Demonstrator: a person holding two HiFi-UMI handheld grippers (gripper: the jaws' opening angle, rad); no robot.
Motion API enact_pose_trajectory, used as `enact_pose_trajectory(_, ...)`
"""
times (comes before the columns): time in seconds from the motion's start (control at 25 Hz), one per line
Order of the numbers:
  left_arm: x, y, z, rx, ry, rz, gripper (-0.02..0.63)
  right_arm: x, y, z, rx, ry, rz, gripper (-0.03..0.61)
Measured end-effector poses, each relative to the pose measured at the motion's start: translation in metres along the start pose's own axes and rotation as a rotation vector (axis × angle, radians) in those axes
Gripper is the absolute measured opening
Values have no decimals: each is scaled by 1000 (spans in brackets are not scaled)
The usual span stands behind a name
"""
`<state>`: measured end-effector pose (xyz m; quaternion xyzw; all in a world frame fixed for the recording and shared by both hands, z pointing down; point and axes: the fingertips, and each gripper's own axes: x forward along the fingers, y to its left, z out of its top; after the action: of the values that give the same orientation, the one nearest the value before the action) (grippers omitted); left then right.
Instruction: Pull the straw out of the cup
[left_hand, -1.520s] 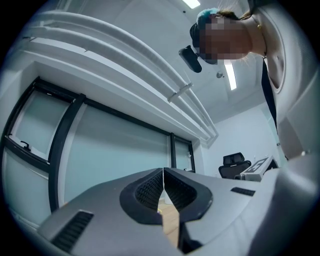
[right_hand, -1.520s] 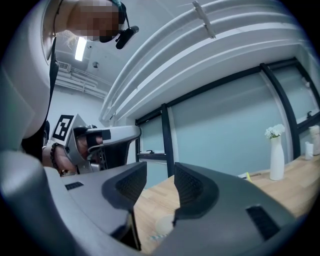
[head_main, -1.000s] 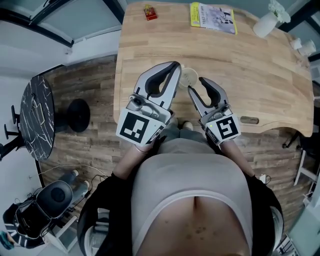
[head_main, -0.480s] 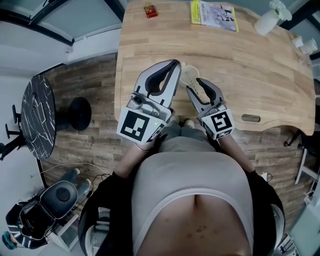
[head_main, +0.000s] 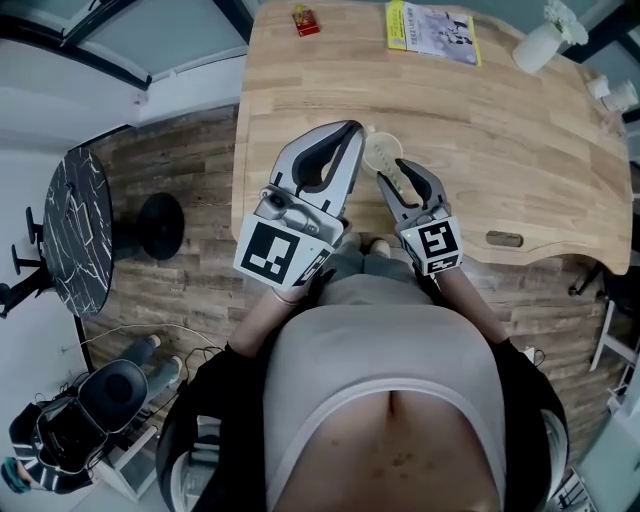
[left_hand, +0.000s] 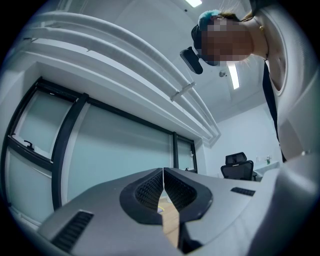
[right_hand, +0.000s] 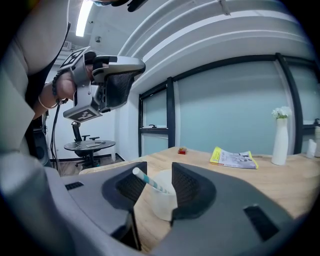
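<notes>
A white paper cup (head_main: 379, 151) stands near the front edge of the wooden table (head_main: 520, 150). In the right gripper view the cup (right_hand: 162, 202) holds a straw with teal stripes (right_hand: 148, 180) that leans to the left. My right gripper (right_hand: 159, 169) is open, one jaw on each side of the straw's top end, not touching it. In the head view this gripper (head_main: 398, 172) sits just in front of the cup. My left gripper (head_main: 351, 130) is held beside the cup's left rim, shut with nothing in it. Seen from its own camera, the left gripper (left_hand: 163, 171) points up toward the windows.
At the table's far edge lie a yellow booklet (head_main: 432, 20) and a small red item (head_main: 305, 21); a white vase (head_main: 542, 42) stands at the far right. A dark round side table (head_main: 75, 235) and an office chair (head_main: 100, 400) stand on the floor to the left.
My right gripper has shifted a little left and closer to the cup, and its jaws now stand either side of the straw. The left gripper has hardly moved.
</notes>
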<state>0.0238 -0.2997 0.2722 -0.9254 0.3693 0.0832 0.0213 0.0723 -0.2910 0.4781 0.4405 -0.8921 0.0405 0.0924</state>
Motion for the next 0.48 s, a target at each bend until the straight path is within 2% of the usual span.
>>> enact_pose_trajectory(0.48,-1,6,0,1,-6,11,11,5,-9,-18,-5,42,-44,107)
